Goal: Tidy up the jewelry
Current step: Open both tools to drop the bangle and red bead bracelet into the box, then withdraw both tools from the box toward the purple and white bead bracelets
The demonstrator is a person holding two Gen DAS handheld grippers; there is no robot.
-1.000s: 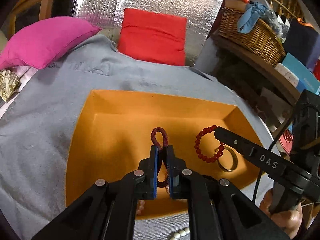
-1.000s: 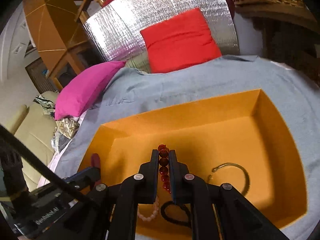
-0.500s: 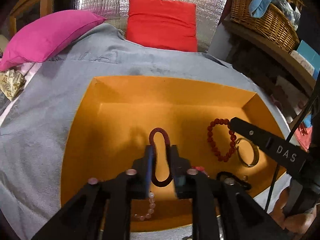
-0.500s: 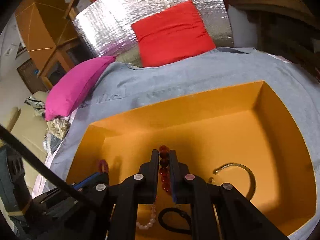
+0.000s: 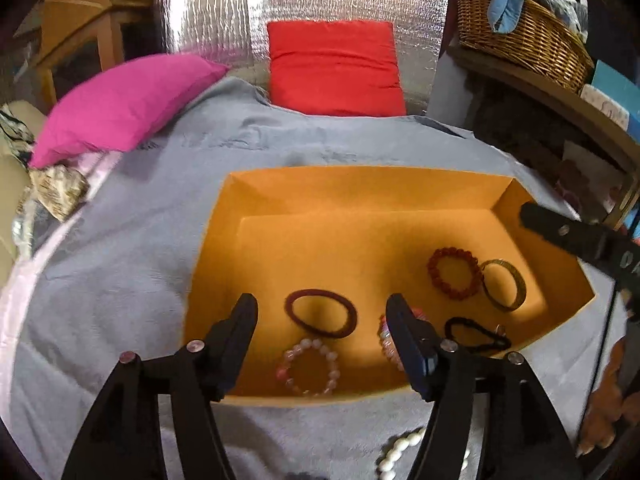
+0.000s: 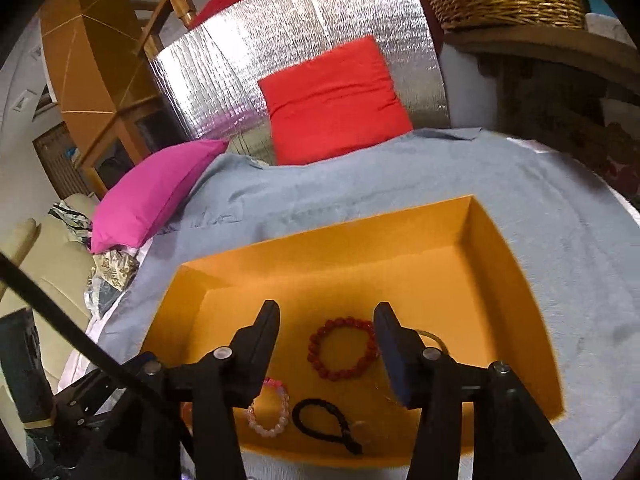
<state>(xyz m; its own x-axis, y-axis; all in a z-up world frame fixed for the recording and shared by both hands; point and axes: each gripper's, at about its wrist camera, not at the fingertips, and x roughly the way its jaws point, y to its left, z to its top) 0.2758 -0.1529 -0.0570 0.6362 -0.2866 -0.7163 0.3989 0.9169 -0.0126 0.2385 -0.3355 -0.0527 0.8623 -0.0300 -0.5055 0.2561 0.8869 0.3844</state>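
Observation:
An orange tray [image 5: 360, 192] lies on grey cloth. My left gripper [image 5: 321, 308] hangs over its near side, jaws opening and gripping nothing. Below it a dark red hair tie [image 5: 321, 313] lies flat on the tray floor, with a pale pink bead bracelet [image 5: 308, 368] nearer me. Farther right are a red bead bracelet [image 5: 454, 273], a gold bangle [image 5: 504, 285] and a black cord loop [image 5: 476, 334]. My right gripper [image 6: 326, 314] is also opening, free of the red bead bracelet [image 6: 343, 348] resting on the tray [image 6: 360, 248] beneath it.
A string of white beads [image 5: 400, 452] lies on the grey cloth [image 5: 120, 280] in front of the tray. A pink pillow [image 5: 120, 104] and a red cushion [image 5: 334, 68] sit behind. At right a shelf carries a wicker basket [image 5: 520, 36].
Both grippers went from shut to open. The left let go of the dark red hair tie and the right of the red bead bracelet; both pieces now lie flat in the tray. Both grippers drew back slightly.

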